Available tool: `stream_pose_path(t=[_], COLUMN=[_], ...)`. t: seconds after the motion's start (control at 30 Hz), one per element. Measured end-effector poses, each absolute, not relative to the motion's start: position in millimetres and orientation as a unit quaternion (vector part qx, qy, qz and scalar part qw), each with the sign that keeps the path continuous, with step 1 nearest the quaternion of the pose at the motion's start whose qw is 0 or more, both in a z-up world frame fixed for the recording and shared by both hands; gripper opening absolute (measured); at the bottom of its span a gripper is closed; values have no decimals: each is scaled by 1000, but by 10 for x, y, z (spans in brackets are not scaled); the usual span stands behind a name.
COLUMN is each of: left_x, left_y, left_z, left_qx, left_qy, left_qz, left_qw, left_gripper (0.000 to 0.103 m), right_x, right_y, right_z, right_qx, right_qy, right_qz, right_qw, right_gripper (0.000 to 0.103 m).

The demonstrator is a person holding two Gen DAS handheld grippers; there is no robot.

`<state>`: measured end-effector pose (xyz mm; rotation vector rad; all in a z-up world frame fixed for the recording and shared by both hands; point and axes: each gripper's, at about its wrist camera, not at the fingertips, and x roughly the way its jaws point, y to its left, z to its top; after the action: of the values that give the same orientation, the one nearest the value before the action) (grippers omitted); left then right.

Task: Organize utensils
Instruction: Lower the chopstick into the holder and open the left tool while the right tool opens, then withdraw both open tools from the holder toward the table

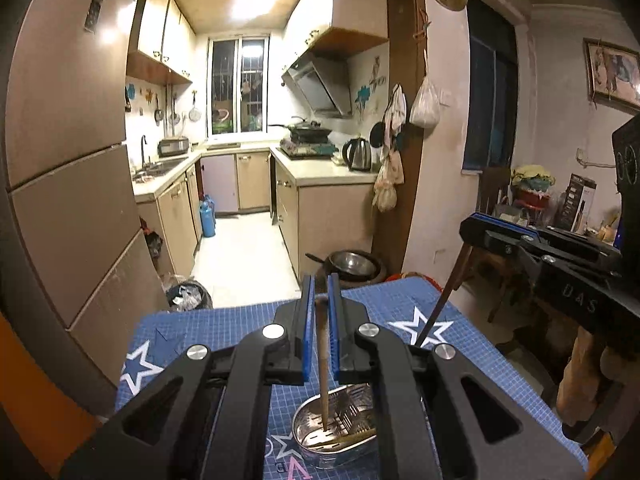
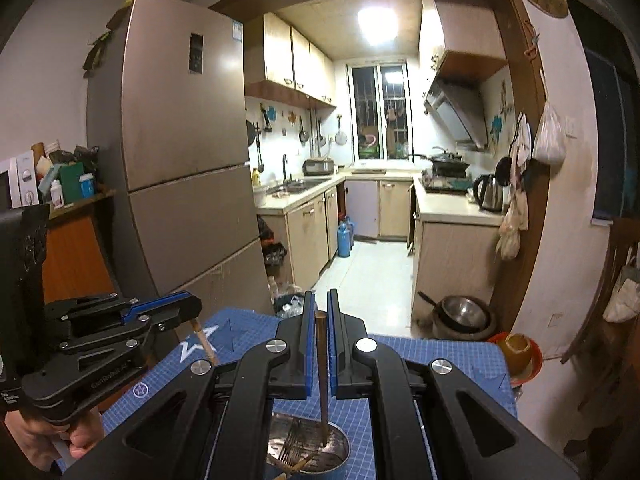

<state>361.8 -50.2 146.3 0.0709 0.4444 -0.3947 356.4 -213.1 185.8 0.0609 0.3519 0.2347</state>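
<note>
Chopsticks are what both hands carry. In the left wrist view, the left gripper (image 1: 321, 312) is clamped on a light wooden chopstick (image 1: 323, 364) that hangs down between its blue pads, tip inside the metal holder (image 1: 340, 432) just below and ahead of the fingers. The holder stands on a blue grid mat (image 1: 224, 328) and already has a fork and other pieces lying in it. Off to the right and higher, the right gripper (image 1: 476, 226) pinches a dark chopstick (image 1: 444, 300) slanting down toward the mat.

In the right wrist view, the right gripper (image 2: 321, 312) is closed on that dark chopstick (image 2: 322, 376), its tip over the holder (image 2: 312, 452) directly beneath, where a fork shows. To the left, the left gripper (image 2: 192, 308), held by a hand (image 2: 60, 440), grips the pale stick (image 2: 204, 340).

Judging from this, some cutlery is already sorted; both chopsticks are poised at the holder and only need letting go.
</note>
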Motion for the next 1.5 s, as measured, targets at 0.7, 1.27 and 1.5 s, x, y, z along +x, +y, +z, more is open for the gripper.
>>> stream_pose_path(t=[0.7,1.27,1.5], left_x=[3647,1718,941], left_y=[-521,228,906], left_z=[933,688,-301], left_qx=[39,82,67], left_qy=[247,191,272], left_qz=[-186,-155,-113], left_qw=[950,966,953], left_gripper=[56,73,73], right_x=[3666,1166,316], right_y=[-2094,-1888,-1178], right_z=[1288,1006,-673], right_qx=[38,8,28], right_qy=[206,122,277], right_qz=[118,168,224], right_qw=[971,978,934], right_gripper=[8,35,28])
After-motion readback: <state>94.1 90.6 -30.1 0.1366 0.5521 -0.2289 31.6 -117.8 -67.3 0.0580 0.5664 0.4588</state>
